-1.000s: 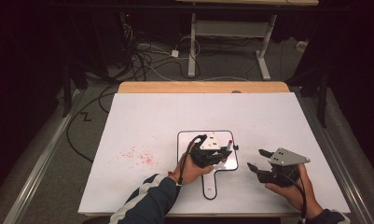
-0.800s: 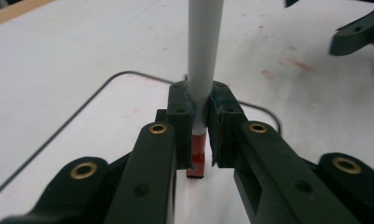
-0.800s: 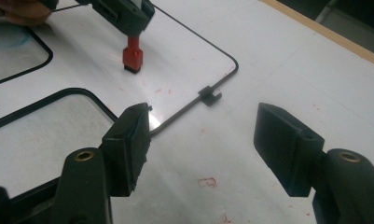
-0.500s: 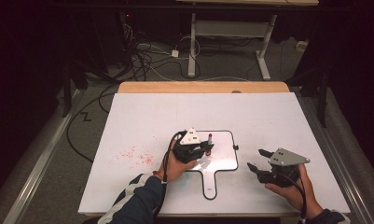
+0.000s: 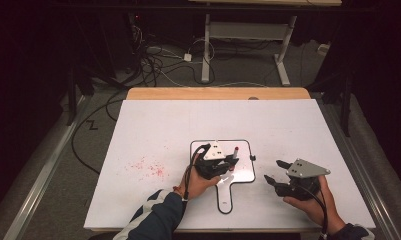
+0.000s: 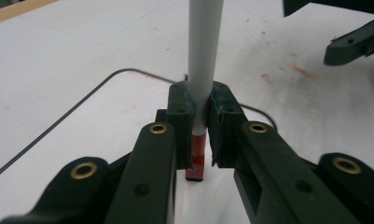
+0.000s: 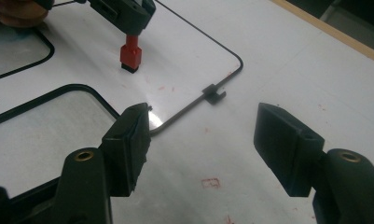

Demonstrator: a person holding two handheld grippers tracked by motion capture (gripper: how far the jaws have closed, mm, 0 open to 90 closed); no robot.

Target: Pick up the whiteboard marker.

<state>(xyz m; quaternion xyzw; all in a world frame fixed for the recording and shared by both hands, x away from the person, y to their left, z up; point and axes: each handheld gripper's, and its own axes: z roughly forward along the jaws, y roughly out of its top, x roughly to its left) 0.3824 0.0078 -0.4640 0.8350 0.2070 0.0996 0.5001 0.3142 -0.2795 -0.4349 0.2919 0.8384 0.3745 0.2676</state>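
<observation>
Marker (image 6: pixel 204 60) stood clamped between the jaws of the left gripper (image 5: pixel 223 161), white barrel running up and away from the camera on that gripper, red end (image 6: pixel 195 161) pointing down at the small whiteboard (image 5: pixel 243 150). In the right gripper view the red end (image 7: pixel 130 57) appeared to rest on, or sit just above, the glossy board surface; contact could not be settled from the frames. From the high view the left hand (image 5: pixel 198 182) held its gripper over the board's left half, near the middle of the table (image 5: pixel 153 125).

Right gripper (image 5: pixel 274 172) sat well apart, to the right of the board, jaws spread wide with nothing between them. Its pads (image 7: pixel 131 140) faced the board's rounded black-edged corner (image 7: pixel 238 63) and a small black clip (image 7: pixel 213 95) on the rim. Right hand (image 5: pixel 310 200) rested near the table's near edge.

Judged step: marker gripped and set to the board, at the start of a stroke or wipe. Board itself looked mostly bare. Faint red smudges (image 5: pixel 150 167) lay on the table left of the board.

Next move, as a judgement: a level drag of the tip across the board under light, even pressure, grip kept firm so the barrel does not slip or tilt. The unheld board could slide; the free gripper may need to steady its rim or handle (image 5: pixel 224 197).
</observation>
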